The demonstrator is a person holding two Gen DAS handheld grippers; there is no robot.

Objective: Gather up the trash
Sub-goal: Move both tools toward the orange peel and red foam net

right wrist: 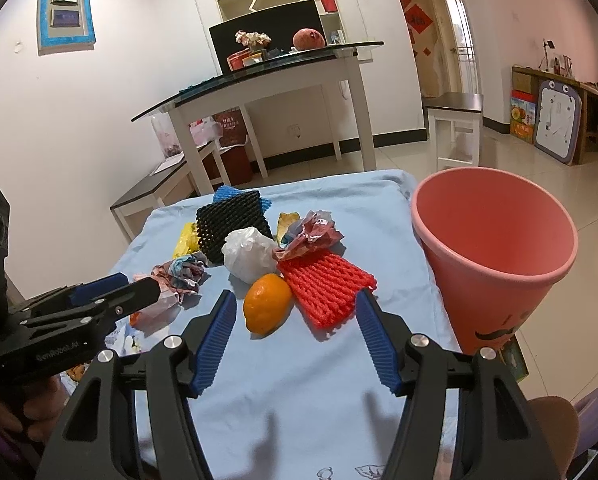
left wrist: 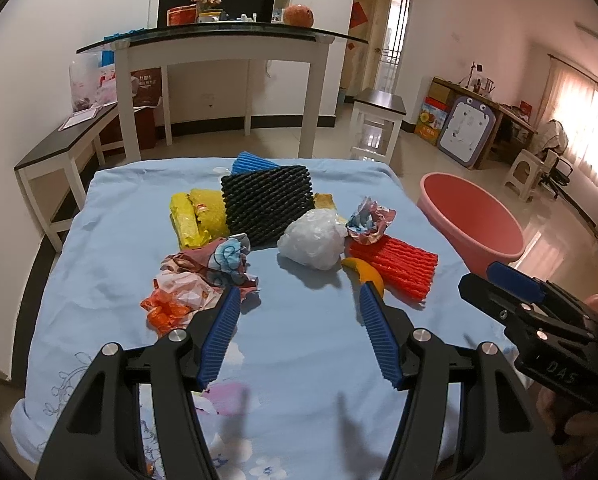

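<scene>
Trash lies on a light blue cloth (left wrist: 299,352): a black foam net (left wrist: 269,204), a blue foam net (left wrist: 251,163), yellow wrappers (left wrist: 197,218), a white crumpled bag (left wrist: 313,240), a red foam net (left wrist: 395,266), an orange peel (left wrist: 365,272), crumpled printed paper (left wrist: 369,220) and an orange-white bag (left wrist: 175,300). A pink bin (right wrist: 495,256) stands at the table's right edge. My left gripper (left wrist: 299,300) is open, above the cloth in front of the pile. My right gripper (right wrist: 295,304) is open, just short of the orange peel (right wrist: 267,308) and red net (right wrist: 325,286).
A glass-topped white table (left wrist: 219,40) stands behind, with a dark bench (left wrist: 59,148) at left and a stool (left wrist: 379,120) at right. Tiled floor lies to the right of the table. The other gripper shows at each view's edge.
</scene>
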